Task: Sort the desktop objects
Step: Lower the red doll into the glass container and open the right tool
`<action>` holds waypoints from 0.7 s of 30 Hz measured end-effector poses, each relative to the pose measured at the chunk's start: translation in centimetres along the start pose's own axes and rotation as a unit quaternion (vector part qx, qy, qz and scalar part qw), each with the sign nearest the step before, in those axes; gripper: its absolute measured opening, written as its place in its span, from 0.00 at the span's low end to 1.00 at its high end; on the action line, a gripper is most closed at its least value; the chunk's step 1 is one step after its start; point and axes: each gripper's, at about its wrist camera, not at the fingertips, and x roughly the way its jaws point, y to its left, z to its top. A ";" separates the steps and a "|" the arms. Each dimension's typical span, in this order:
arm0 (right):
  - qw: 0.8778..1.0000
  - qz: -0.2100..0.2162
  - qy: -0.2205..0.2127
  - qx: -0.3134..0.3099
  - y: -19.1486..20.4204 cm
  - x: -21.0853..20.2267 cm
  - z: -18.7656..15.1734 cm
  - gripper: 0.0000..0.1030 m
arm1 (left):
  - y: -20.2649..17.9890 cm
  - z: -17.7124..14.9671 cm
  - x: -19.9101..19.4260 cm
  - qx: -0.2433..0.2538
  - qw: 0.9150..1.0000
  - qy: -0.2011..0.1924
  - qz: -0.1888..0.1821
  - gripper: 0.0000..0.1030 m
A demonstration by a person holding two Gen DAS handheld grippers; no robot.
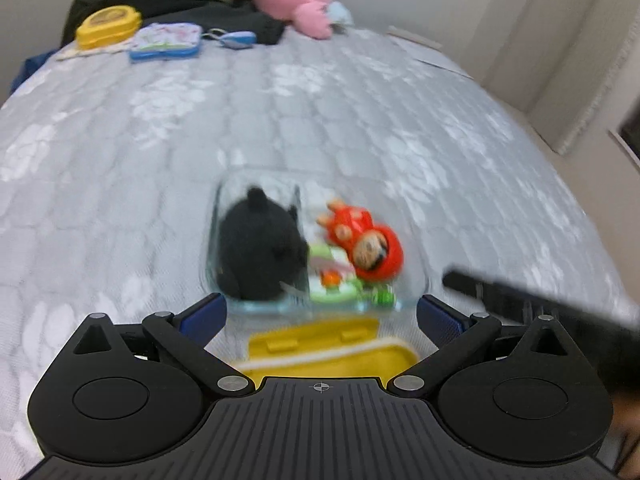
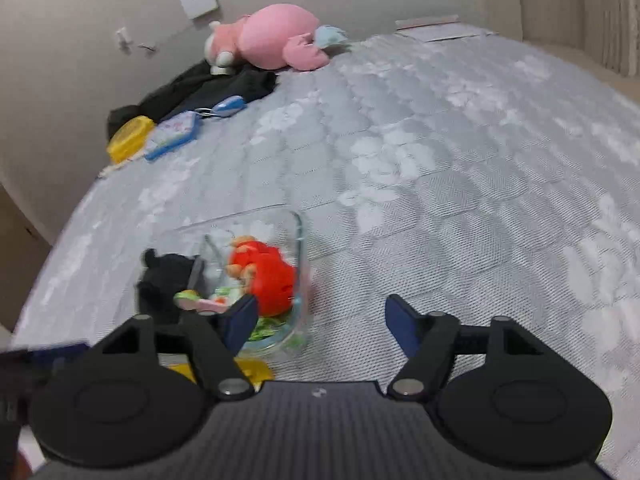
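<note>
- Clear glass container (image 1: pixel 256 304): upright on the bed, open-topped.
- Black plush (image 1: pixel 260 256): inside, left part.
- Red figurine (image 1: pixel 368 244): lying inside, atop green items (image 1: pixel 340 292).

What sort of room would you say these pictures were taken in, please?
Most likely a bedroom: the work surface is a grey quilted mattress, a large pink plush toy lies at its far end by dark crumpled clothing, beside a plain wall.

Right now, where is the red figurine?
The red figurine lies in the clear glass container on the bed, right of the black plush, just ahead of both open hand-held grippers.
</note>
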 end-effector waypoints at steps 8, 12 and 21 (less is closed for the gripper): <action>0.998 0.041 0.038 0.030 -2.0 0.0 0.5 0.78 | -1.4 4.5 1.8 -0.082 0.994 0.061 -0.025 1.00; 0.998 0.021 0.052 0.039 -3.1 0.5 0.6 0.78 | -4.7 5.7 3.5 -0.010 0.996 0.063 0.054 1.00; 0.996 0.006 0.073 0.051 -4.4 0.7 0.5 0.79 | -6.5 6.3 8.1 -0.025 0.992 0.113 0.049 1.00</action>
